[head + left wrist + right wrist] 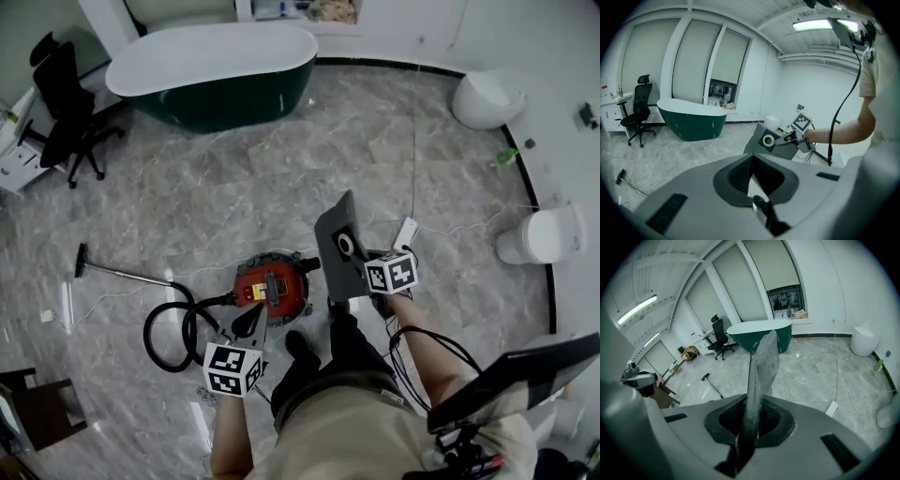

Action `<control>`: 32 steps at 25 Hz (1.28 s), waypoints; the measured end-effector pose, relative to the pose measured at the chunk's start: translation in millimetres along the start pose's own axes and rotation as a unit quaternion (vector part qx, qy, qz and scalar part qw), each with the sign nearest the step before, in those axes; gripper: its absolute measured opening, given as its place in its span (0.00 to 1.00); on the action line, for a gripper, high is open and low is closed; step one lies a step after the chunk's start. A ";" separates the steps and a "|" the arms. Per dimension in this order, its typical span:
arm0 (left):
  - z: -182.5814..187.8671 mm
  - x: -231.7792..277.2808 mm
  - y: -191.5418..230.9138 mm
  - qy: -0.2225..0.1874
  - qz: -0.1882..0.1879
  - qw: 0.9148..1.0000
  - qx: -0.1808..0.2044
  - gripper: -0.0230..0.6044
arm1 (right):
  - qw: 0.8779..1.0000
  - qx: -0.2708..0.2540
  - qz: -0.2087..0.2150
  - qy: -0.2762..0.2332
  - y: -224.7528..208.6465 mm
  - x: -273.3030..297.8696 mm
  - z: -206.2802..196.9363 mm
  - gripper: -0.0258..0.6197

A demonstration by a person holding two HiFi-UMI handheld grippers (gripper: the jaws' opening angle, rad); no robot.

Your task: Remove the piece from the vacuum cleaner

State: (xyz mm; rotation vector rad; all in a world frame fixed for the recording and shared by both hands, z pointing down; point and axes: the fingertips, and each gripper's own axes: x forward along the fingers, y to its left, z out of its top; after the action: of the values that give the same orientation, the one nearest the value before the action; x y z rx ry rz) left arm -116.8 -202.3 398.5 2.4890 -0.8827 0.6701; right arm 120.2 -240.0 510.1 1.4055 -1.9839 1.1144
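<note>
The red vacuum cleaner (pixel 273 286) sits on the marble floor in front of my feet. My right gripper (pixel 361 255) is shut on the removed piece, a flat grey bag (pixel 339 246) with a round collar, held up in the air to the right of the cleaner. In the right gripper view the bag (pixel 761 366) rises edge-on from between the jaws (pixel 750 423). The left gripper view shows the same bag (pixel 768 140) ahead, with the right gripper on it. My left gripper (pixel 251 321) hovers just in front of the cleaner, jaws together with nothing in them (pixel 752 180).
A black hose (pixel 173 328) loops left of the cleaner, and a wand with a floor nozzle (pixel 112 270) lies further left. A green bathtub (pixel 216 70), an office chair (pixel 66 103), two white toilets (pixel 487 98) (pixel 539 234) and a power strip (pixel 405 232) ring the room.
</note>
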 end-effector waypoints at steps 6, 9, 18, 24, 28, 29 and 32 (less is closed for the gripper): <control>16.4 -21.2 -10.7 -0.015 -0.033 0.999 0.011 0.04 | 0.999 0.017 0.001 -0.039 28.7 -39.5 10.1 0.08; 20.8 -24.3 -21.0 -0.019 -0.051 0.998 0.022 0.04 | 0.997 0.042 0.008 -0.057 36.4 -55.8 4.3 0.08; 39.5 -28.1 -51.2 -0.015 -0.098 0.993 0.062 0.04 | 0.993 0.076 0.019 -0.094 54.0 -97.1 -2.4 0.08; 46.1 -28.1 -81.2 -0.007 -0.108 0.991 0.083 0.04 | 0.990 0.088 0.035 -0.107 54.0 -126.1 -17.6 0.08; 54.0 -27.0 -95.2 -0.004 -0.099 0.991 0.094 0.04 | 0.988 0.092 0.055 -0.112 51.9 -136.8 -22.1 0.08; 56.0 -25.5 -99.1 -0.003 -0.095 0.991 0.095 0.04 | 0.987 0.091 0.063 -0.112 51.3 -138.9 -21.8 0.08; 60.2 -19.1 -115.8 0.001 -0.088 0.992 0.093 0.04 | 0.986 0.086 0.083 -0.113 45.6 -149.2 -19.6 0.08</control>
State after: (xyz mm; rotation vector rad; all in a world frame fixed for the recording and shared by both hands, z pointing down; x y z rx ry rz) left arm -34.7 -142.2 314.5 2.6910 -0.6156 0.7233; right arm 131.6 -135.0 393.6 1.5346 -2.2445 1.2739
